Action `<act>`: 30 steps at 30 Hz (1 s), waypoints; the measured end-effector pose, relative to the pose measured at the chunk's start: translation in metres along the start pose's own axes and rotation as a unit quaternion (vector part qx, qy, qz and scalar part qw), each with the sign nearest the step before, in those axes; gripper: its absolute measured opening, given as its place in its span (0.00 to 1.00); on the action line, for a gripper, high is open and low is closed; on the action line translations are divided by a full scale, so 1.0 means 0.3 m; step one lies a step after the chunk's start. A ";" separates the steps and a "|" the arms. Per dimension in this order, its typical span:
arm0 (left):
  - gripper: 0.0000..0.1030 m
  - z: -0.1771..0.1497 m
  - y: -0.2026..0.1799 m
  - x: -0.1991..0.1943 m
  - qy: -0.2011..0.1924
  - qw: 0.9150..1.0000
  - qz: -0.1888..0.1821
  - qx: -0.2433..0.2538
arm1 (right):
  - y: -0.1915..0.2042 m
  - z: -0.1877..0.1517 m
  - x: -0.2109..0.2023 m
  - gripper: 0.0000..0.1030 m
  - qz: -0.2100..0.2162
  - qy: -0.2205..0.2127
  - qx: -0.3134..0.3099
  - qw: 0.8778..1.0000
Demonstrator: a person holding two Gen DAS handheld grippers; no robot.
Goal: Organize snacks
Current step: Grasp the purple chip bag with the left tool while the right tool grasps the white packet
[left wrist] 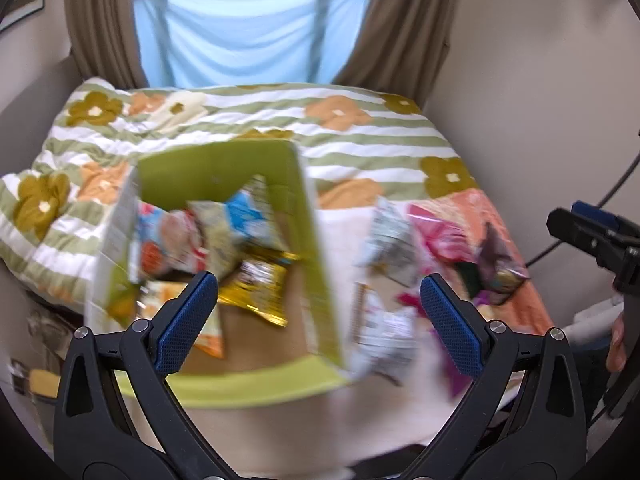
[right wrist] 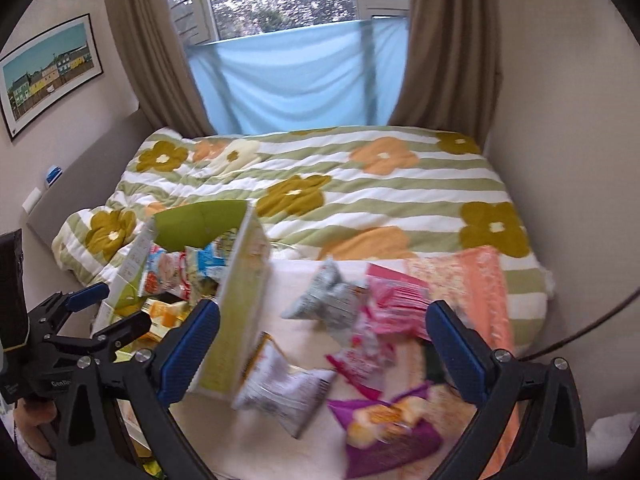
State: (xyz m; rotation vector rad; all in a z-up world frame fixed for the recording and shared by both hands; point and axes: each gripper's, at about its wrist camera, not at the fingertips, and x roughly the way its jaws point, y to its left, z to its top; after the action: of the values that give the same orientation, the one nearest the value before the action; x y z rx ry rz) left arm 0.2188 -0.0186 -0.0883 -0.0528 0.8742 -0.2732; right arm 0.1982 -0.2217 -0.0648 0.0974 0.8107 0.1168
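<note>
Left gripper (left wrist: 319, 290) over snack-filled box (left wrist: 316, 264)

I see a green cardboard box (left wrist: 316, 264) standing open-topped on the bed, holding several snack packets: a red-and-white one (left wrist: 168, 244), a blue-and-white one (left wrist: 252, 216) and a gold one (left wrist: 260, 292), piled loosely. To its right more packets lie loose and blurred: grey-white ones (right wrist: 324, 296), pink ones (right wrist: 384, 300) and a purple one (right wrist: 384, 424)
</note>
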 end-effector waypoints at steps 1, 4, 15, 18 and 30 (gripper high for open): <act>0.98 -0.014 -0.038 -0.005 0.000 1.000 -0.006 -0.001 | -0.045 -0.025 -0.029 1.00 -0.008 0.003 0.004 1.000; 0.98 -0.062 -0.166 -0.015 0.001 1.000 -0.017 0.004 | -0.136 -0.080 -0.081 1.00 -0.021 0.004 0.011 1.000; 0.98 -0.283 -0.502 0.174 0.105 0.992 -0.069 -0.014 | -0.431 -0.378 -0.087 1.00 -0.030 0.069 0.052 0.996; 0.98 -0.316 -0.549 0.276 0.139 0.987 -0.076 -0.021 | -0.482 -0.463 -0.054 1.00 -0.037 0.084 0.078 0.993; 0.98 -0.387 -0.614 0.577 0.206 0.974 -0.084 -0.037 | -0.513 -0.690 0.120 1.00 -0.070 0.127 0.146 0.979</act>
State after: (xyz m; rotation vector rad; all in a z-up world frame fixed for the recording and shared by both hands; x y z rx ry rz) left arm 0.1960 -0.2331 -0.2640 -0.1427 1.2955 -0.4181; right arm 0.0825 -0.3603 -0.2525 0.3074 1.0832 -0.1276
